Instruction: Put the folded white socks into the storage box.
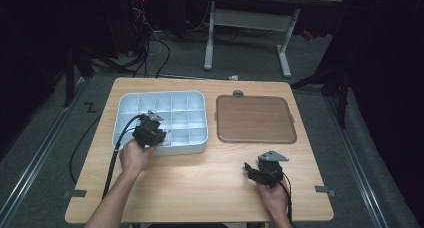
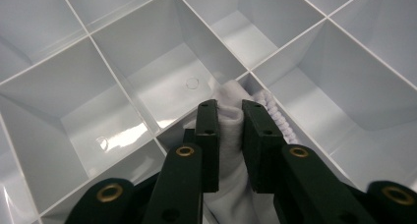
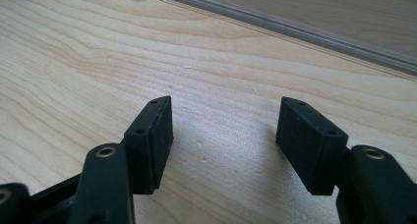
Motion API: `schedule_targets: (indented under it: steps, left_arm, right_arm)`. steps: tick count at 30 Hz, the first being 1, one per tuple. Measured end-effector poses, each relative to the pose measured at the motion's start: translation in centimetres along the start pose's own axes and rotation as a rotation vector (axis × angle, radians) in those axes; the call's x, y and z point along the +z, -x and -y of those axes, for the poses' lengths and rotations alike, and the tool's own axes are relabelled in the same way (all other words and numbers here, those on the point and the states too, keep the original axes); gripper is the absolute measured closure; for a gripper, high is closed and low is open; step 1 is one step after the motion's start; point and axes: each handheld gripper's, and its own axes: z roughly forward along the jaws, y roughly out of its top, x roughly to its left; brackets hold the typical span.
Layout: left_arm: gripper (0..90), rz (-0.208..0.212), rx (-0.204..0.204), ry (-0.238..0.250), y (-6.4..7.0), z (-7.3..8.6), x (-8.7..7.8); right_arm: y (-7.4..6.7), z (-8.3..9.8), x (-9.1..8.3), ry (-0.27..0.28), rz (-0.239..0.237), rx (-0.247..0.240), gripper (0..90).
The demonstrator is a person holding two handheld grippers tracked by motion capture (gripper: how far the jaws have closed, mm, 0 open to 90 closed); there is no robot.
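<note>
Gripping a fold of white cloth (image 2: 231,135), the left gripper (image 2: 230,117) has its two black jaws pressed together on the fabric, which bunches up between the pads. The cloth sits down in one compartment near the front edge of a pale divided tray (image 1: 125,108), so the jaws reach in from above, probably either to lift the cloth out or to settle it in place. Soft and creased, the cloth is plain white, with a ribbed or beaded edge showing just beside the right-hand jaw; it looks limp and likely to sag if raised.

Nearest the person, the right gripper (image 3: 223,135) hovers low over the bare wooden table (image 1: 200,188), its jaws standing well apart with nothing between them. It appears to be waiting, kept out of the way while the left hand (image 1: 134,155) works.

Farther off, the tray lies on the left half of the table. To its right, well apart from both grippers, lies a flat brown lid (image 1: 255,119) with rounded corners, probably the tray's cover set aside so the compartments stay reachable.
</note>
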Motion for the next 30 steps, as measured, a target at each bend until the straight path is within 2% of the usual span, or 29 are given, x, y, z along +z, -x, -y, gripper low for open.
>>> schedule_targets:
  steps: [8, 14, 19, 23, 30]
  left_arm:
    - [78.3, -0.006, -0.012, -0.021, -0.1, 0.1, 0.4]
    - [76.7, -0.003, -0.043, -0.036, -0.4, 0.0, 0.5]
    - [71.2, 0.0, -0.042, -0.033, -0.7, 0.0, 0.3]
    - [69.2, 0.021, -0.081, -0.021, -1.2, 0.0, -0.1]
    - [61.0, 0.04, -0.101, -0.01, -1.1, -0.3, -0.7]
  right_arm:
    - [0.0, 0.0, 0.0, 0.0, 0.0, 0.0, 39.3]
    - [0.0, 0.0, 0.0, 0.0, 0.0, 0.001, 39.3]
    - [0.0, 0.0, 0.0, 0.0, 0.0, 0.001, 39.3]
    - [0.0, 0.0, 0.0, 0.0, 0.0, 0.001, 39.3]
    - [0.0, 0.0, 0.0, 0.0, 0.0, 0.001, 39.3]
